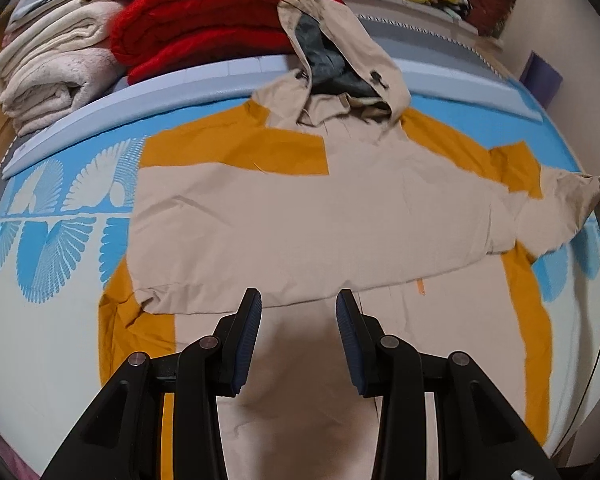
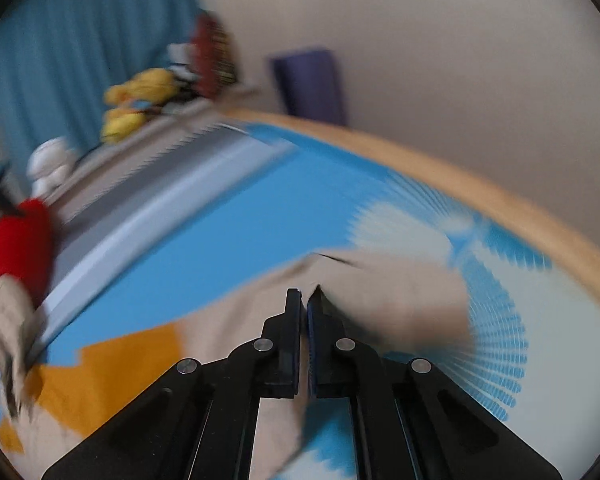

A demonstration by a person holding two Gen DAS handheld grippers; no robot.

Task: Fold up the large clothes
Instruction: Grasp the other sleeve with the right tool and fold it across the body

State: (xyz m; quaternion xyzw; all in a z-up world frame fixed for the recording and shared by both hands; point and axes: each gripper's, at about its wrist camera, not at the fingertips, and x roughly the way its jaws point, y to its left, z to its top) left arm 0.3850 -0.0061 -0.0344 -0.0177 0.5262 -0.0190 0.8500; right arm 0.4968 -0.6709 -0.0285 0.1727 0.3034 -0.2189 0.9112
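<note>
**Right gripper pinches a sleeve while the left hangs released**

A beige and mustard hooded jacket (image 1: 284,216) lies spread on the blue and white patterned bed cover (image 1: 52,240), directly ahead of the left gripper (image 1: 299,304). That gripper's jaws stand wide apart over the jacket's lower part, gripping nothing. One sleeve is folded across the chest in front of it; the hood (image 1: 340,52) lies farther ahead. The right gripper (image 2: 305,300) is clenched on the beige cuff of the other sleeve (image 2: 396,300), its view blurred. Folded red (image 1: 204,28) and cream blankets (image 1: 52,76) sit ahead-left of the left gripper
</note>
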